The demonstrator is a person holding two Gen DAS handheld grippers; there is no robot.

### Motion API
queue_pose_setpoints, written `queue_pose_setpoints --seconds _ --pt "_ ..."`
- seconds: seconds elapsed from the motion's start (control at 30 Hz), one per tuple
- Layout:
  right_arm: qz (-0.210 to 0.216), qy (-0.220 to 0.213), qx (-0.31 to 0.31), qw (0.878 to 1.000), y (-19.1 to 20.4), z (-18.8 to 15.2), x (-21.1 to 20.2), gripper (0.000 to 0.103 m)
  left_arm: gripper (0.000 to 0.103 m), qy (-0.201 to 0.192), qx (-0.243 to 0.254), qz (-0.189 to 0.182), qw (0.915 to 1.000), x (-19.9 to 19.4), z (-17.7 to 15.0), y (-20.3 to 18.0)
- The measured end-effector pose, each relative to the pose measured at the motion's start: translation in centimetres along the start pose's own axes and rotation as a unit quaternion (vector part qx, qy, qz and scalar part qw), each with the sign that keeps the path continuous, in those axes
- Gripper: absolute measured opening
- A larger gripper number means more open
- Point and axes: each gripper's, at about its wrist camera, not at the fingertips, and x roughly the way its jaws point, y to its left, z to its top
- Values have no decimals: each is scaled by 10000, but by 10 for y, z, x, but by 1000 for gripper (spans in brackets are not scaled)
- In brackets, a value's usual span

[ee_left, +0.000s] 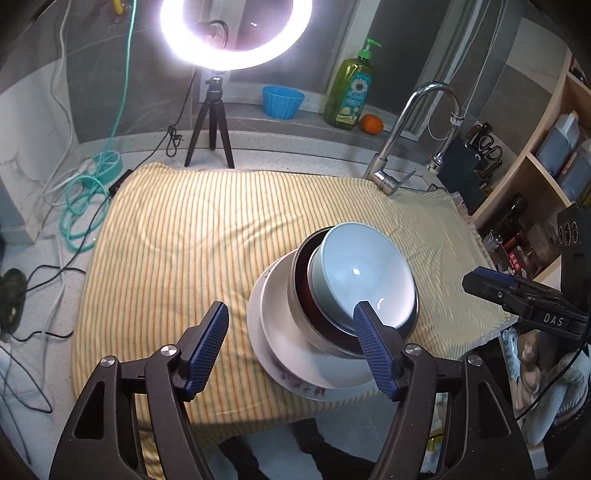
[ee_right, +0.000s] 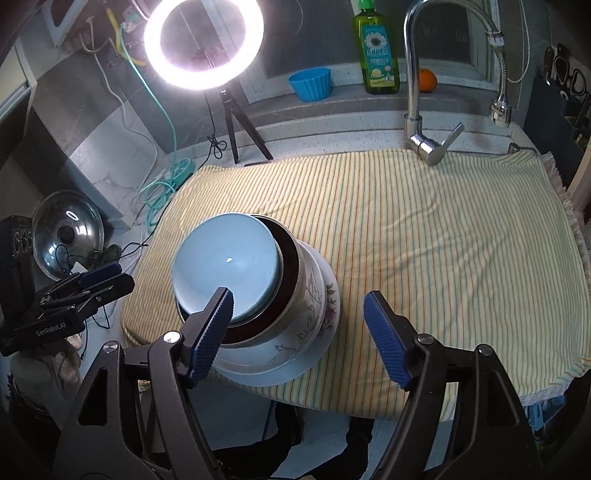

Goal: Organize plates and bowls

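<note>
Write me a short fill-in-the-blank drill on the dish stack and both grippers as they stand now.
1. The top bowl of the stack is light ____.
2. The stack rests on a ____ cloth.
3. The left gripper and the right gripper both have their jaws ____.
4. At the bottom of the stack lies a white ____.

Missing words: blue; striped; open; plate

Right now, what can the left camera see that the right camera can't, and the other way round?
Only the left wrist view shows the wooden shelf with bottles at the right edge. Only the right wrist view shows a glass pot lid leaning at the left. Both show the light blue bowl topping the stacked dishes on the striped towel, the ring light, the faucet, and both open hand-held grippers, left and right.
</note>
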Motion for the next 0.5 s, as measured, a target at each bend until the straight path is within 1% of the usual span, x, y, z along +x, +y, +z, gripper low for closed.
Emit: queue_pose_setpoints --seconds 0.17,0.23,0.3,0.37,0.43,0.5 --pt "-76 -183 -95 9998 6 -5 -14 80 71 -162 135 33 9998 -14 -5 -11" --pt "-110 -247 -131 9995 8 -7 -20 84 71 -217 162 58 9996 -19 -6 -14" --pt "-123 -336 -151 9992 9 -8 -26 86 71 -277 193 109 9994 -24 -7 -17" --pt "-133 -381 -164 9991 10 -10 -30 86 72 -332 230 155 9991 -29 -8 -19" --pt "-150 -420 -170 9989 10 -10 -34 87 76 -381 244 191 9988 -34 -7 -21" --pt "-151 -453 -158 9987 11 -10 -37 87 76 -425 280 239 9984 -37 -8 -22"
